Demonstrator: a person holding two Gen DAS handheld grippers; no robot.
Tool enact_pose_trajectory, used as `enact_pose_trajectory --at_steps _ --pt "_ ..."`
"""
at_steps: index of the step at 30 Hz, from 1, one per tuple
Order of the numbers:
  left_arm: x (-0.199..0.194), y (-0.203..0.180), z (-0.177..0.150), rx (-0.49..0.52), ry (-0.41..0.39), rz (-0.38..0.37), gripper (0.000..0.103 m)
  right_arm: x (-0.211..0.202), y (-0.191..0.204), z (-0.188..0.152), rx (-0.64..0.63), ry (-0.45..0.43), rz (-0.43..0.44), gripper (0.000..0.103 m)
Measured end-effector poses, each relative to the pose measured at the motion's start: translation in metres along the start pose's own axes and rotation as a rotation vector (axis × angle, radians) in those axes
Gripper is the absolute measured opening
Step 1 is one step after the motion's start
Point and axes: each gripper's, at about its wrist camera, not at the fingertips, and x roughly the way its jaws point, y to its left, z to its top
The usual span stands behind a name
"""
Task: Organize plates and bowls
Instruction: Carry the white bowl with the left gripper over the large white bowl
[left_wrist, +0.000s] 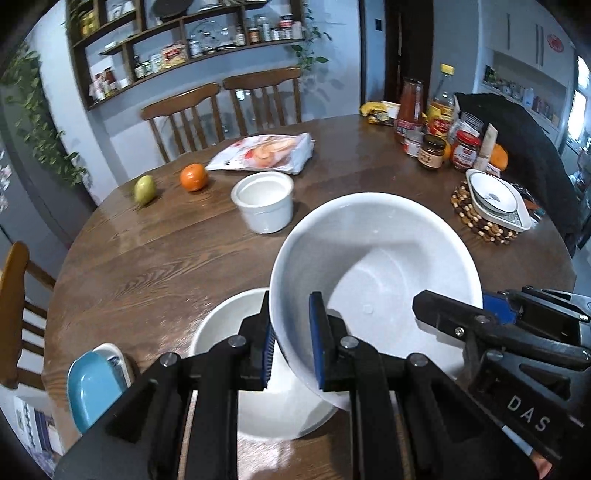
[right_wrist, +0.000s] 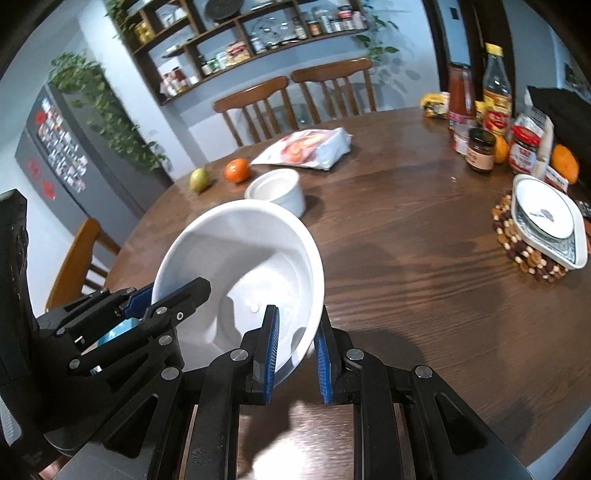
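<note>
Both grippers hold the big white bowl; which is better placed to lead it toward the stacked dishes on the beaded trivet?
Right, probably. The right gripper grips the big white bowl on the side nearer the stacked dishes.

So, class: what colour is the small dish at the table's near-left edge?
Light blue dish; the left wrist view shows it best.

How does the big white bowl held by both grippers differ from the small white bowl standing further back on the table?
The big white bowl is wide and shallow; the small white bowl is narrow and straight-walled. The big white bowl is off the table, its rim clamped by the left gripper and the right gripper; the small white bowl stands free on the table. The big white bowl is tilted, the small one upright. Both are plain white and empty.
</note>
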Motion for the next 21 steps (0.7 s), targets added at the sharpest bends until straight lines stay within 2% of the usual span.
enact_pose_trajectory --at_steps 13,21 --pt "-0.012 0.048 -0.024 -0.1 0.015 0.074 0.015 0.014 0.054 -0.009 -0.107 0.043 0.067 0.021" --pt "0.002 0.056 -0.037 -0.128 0.073 0.059 0.015 0.03 0.06 -0.015 -0.13 0.099 0.062 0.021"
